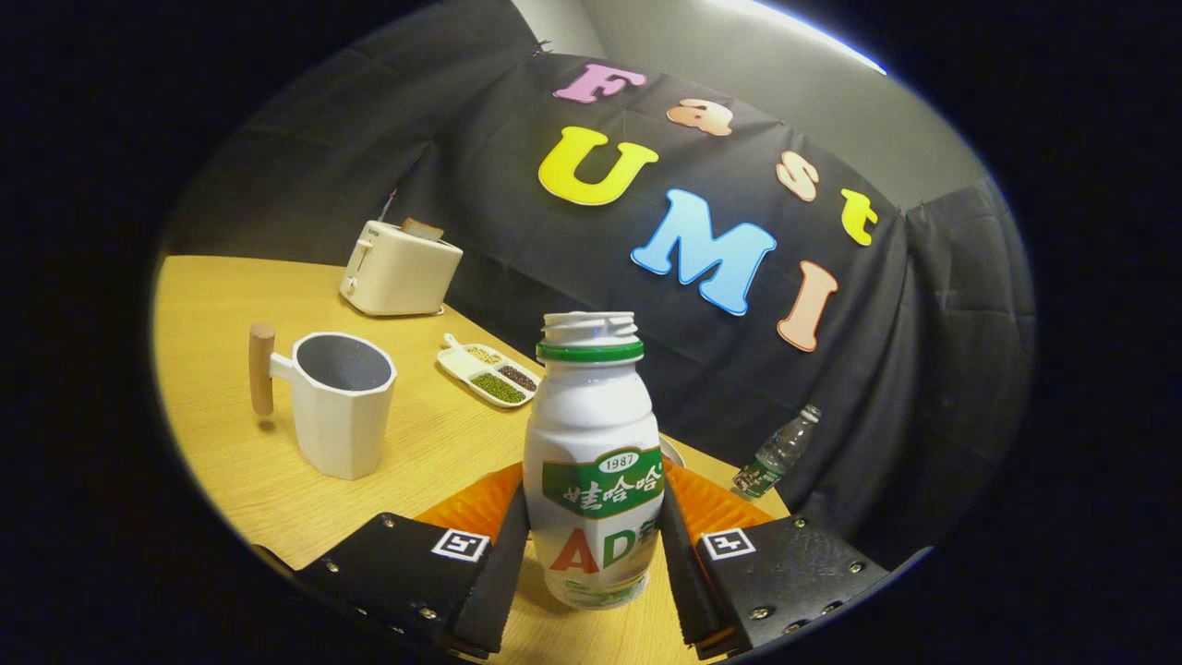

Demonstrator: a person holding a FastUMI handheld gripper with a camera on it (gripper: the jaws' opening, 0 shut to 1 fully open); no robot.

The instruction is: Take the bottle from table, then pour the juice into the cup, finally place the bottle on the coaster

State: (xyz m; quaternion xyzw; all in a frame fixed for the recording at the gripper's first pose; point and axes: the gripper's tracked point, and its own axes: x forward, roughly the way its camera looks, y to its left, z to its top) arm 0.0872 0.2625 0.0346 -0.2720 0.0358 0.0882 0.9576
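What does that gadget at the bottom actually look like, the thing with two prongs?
It is a hand-held gripper with two flat fingers, ribbed on their inner faces. Each finger sits on a dark, angular block fastened with small shiny screws. Each block carries a square black-and-white tag on top, like a tiny barcode.

gripper (591,554) | tilted sideways relative to the scene | fingers (503,563) parted, one on each side of a held object, pressing it
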